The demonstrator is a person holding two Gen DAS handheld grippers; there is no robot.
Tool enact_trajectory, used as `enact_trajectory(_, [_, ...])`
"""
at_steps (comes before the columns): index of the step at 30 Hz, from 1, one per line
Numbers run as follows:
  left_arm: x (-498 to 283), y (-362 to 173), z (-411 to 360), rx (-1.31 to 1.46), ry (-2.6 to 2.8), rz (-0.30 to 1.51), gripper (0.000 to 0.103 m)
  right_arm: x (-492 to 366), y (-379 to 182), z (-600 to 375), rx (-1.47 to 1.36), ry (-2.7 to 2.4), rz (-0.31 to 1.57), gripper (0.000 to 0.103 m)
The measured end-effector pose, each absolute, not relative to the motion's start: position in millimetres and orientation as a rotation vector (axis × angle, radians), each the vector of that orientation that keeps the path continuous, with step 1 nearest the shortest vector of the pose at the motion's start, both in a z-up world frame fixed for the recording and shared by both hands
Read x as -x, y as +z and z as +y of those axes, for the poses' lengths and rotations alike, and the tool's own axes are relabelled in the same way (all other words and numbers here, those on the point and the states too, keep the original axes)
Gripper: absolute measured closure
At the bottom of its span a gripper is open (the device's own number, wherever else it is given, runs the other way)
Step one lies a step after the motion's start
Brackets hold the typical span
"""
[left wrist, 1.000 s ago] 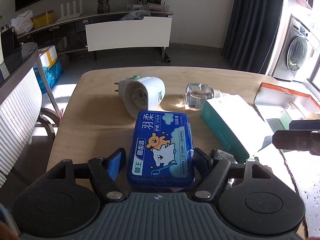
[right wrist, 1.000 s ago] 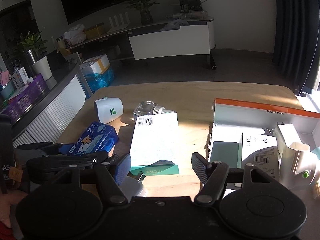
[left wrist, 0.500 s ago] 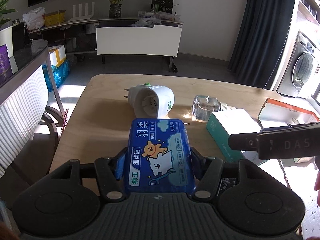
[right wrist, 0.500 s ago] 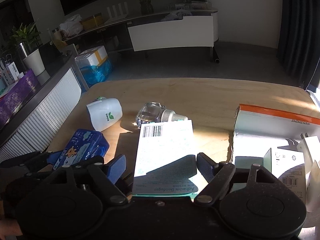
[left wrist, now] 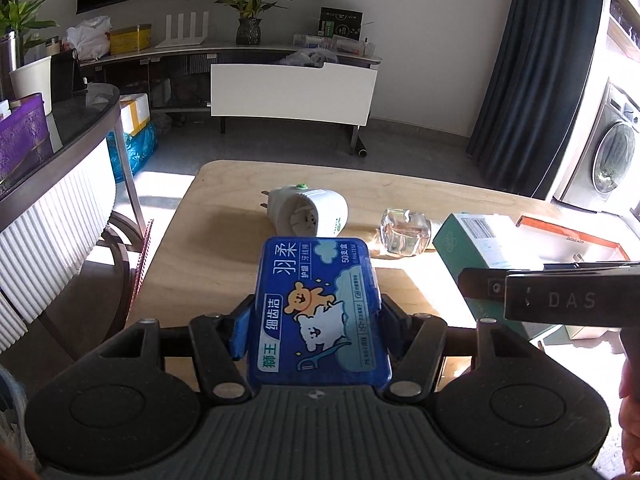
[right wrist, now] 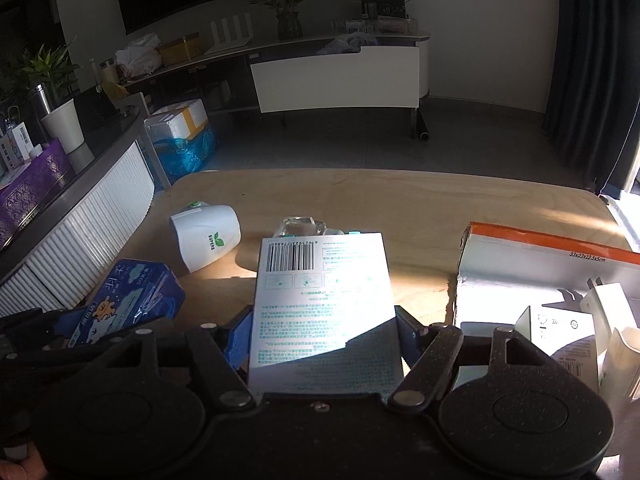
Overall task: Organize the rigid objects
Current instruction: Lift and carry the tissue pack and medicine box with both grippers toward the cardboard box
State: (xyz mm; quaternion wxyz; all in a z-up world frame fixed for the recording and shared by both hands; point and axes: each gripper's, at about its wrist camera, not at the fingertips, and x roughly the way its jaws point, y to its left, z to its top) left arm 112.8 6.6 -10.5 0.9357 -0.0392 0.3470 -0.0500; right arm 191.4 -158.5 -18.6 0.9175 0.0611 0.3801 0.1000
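Both grippers loaded, pick-up step in hand. Left gripper (left wrist: 316, 324) has its blue pads pressed on the 2 long sides of the blue dental floss pick box (left wrist: 318, 312), box lifted clear of the wooden table (left wrist: 200, 248). Right gripper (right wrist: 324, 340) has just been closing its jaws around the teal-and-white carton (right wrist: 324, 304); pads sit against both edges, so it reads as gripped, barcode face up. White plug-in vaporizer (left wrist: 308, 216) lies on its side at 12 o'clock from the floss box; clear refill bottle (left wrist: 404, 234) at 1 o'clock, beside the carton. Orange-edged cardboard box (right wrist: 540, 256) sits at 2 o'clock of the right gripper, already holding white items. Judged next move: carry each item over that box, right first, lower flat, then release.
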Motion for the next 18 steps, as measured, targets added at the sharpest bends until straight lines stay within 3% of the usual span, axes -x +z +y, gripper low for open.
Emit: enact_trajectory(18, [-64.7, 18.5, -11.7, 0.076, -0.096, 0.679, 0.04, -108.6, 14.2, -173.8, -0.166, 0.207, 0.726, 0.019])
